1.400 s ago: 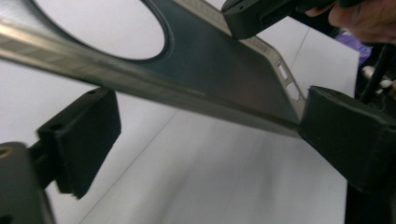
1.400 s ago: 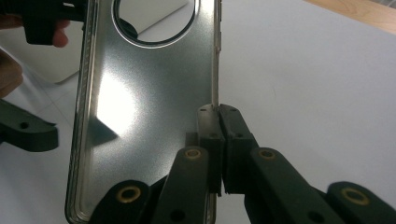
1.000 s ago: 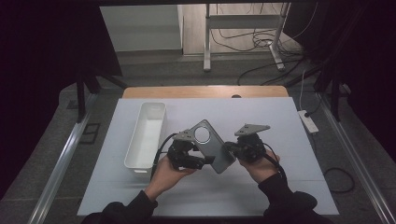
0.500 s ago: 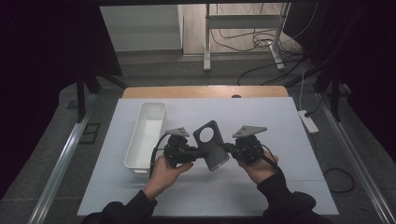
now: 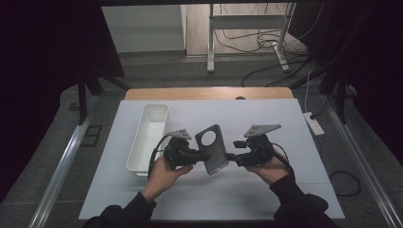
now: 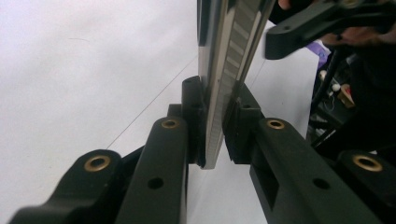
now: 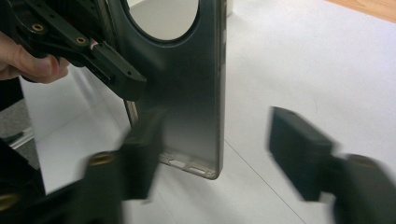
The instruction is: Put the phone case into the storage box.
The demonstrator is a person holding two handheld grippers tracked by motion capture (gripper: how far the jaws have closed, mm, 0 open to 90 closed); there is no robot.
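Lying empty: white bin (image 5: 151, 135)

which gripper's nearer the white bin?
Left. The left gripper sits just right of the white bin, clamping the phone; the right gripper is beyond the phone, jaws open.

A dark phone (image 7: 187, 88) with a round camera ring at its top is seen upright, back side shown, its lower edge raised above the white table (image 7: 303, 60). The right gripper (image 7: 217, 154) is seen blurred, its jaws spread wide to either side of the phone's lower end and having just been opening; neither pad is pressed on it. At upper left, the phone's far edge is clamped by the left gripper (image 7: 116, 77), behind which a hand (image 7: 28, 63) is visible
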